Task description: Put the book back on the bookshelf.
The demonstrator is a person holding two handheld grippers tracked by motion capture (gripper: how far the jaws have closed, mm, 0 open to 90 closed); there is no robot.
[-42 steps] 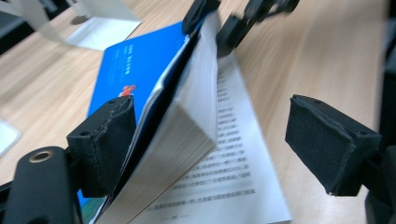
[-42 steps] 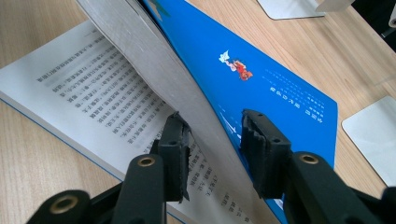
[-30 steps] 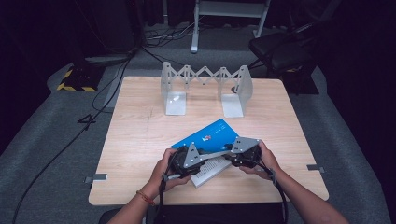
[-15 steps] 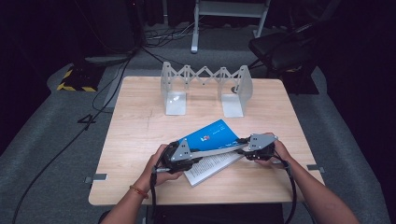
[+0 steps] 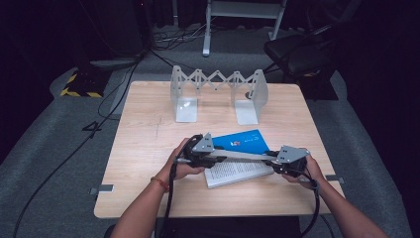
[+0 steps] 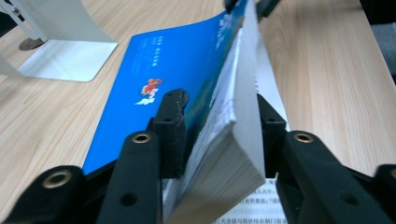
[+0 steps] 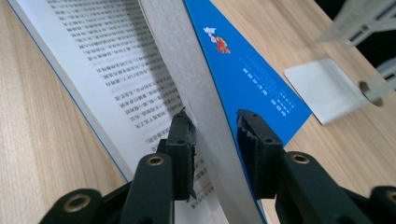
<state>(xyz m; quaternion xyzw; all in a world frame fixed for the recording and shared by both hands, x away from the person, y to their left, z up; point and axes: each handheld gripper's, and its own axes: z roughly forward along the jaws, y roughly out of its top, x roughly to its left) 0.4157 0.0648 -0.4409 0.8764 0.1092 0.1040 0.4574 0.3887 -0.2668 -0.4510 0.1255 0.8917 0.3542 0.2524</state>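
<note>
Two hand-held grippers, left [image 5: 218, 154] and right [image 5: 270, 157], clamp opposite end edges of the half-open book [image 5: 242, 141], bare tabletop [image 5: 148, 139] all around.

A wooden desk [image 5: 148, 148] is carrying an open book [image 5: 233, 171] and a metal expanding bookend rack [image 5: 218, 91], well apart.

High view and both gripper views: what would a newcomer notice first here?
First, the blue book near the front of the table, lying open with printed pages showing. The left gripper and the right gripper each clamp a thick block of its pages with the cover from opposite ends, lifting it edge-up. Behind, a folding metal rack stands at the far edge.
</note>
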